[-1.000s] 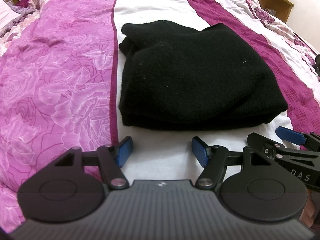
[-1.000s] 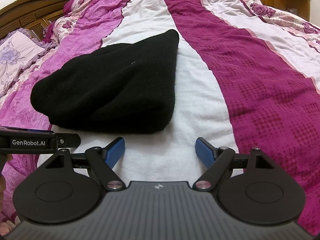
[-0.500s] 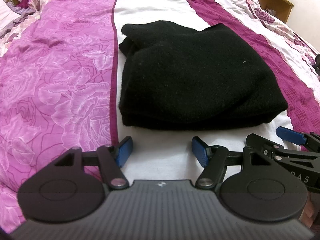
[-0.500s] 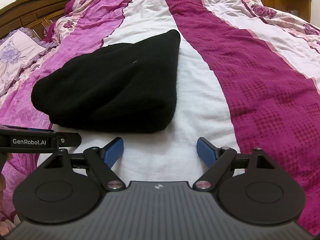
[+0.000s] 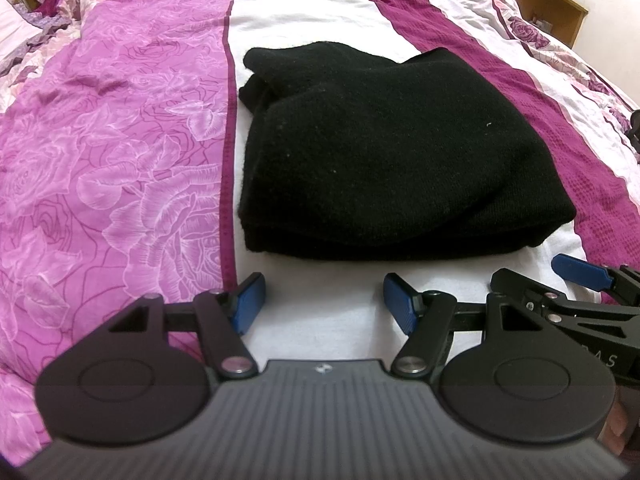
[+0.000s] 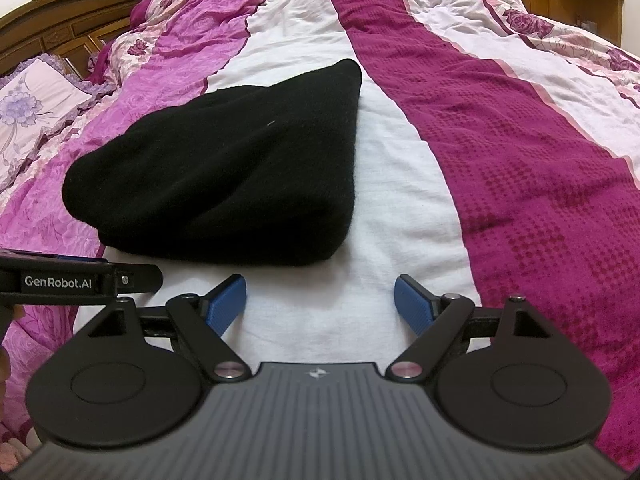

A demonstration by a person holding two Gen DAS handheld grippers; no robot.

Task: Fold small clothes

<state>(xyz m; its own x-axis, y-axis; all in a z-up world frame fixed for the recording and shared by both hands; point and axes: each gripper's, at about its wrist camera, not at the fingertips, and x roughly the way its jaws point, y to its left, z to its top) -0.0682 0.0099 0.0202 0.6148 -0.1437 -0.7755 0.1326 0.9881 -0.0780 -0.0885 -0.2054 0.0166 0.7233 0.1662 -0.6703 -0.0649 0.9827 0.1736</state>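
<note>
Little changed since a second ago: folded black knitted garment [image 5: 396, 152] lying in the same spot on the white stripe of the bedspread, with only a slight drift of both views toward the bedding.

Left gripper [image 5: 323, 300] held low over the white stripe, blue ribbed pads [image 5: 249, 299] spread wide, nothing between them. Right gripper [image 6: 320, 304] likewise spread wide and empty, blue pads [image 6: 226, 305] apart over bare white cloth. Neither touching the garment; its near folded edge just ahead of both sets of fingertips. From the left gripper, garment straight ahead and a little to the right; from the right gripper, ahead and to the left, tapering to a rounded point at the far end.

Garment thick, soft, matte, fuzzy-surfaced, doubled into a rounded slab with layered edges at the near side and a bunched corner at the far left in the left wrist view. A few pale lint specks on top.

Quilted bedspread [image 5: 120, 160] in long stripes: glossy pink rose-print satin to the left of the left gripper, plain white cotton under both grippers, deep magenta waffle-textured band [image 6: 500, 152] to the right of the right gripper. Carved dark wooden headboard [image 6: 68, 20] far left of the right gripper, with a pale floral pillow [image 6: 32, 104] below it.
</note>
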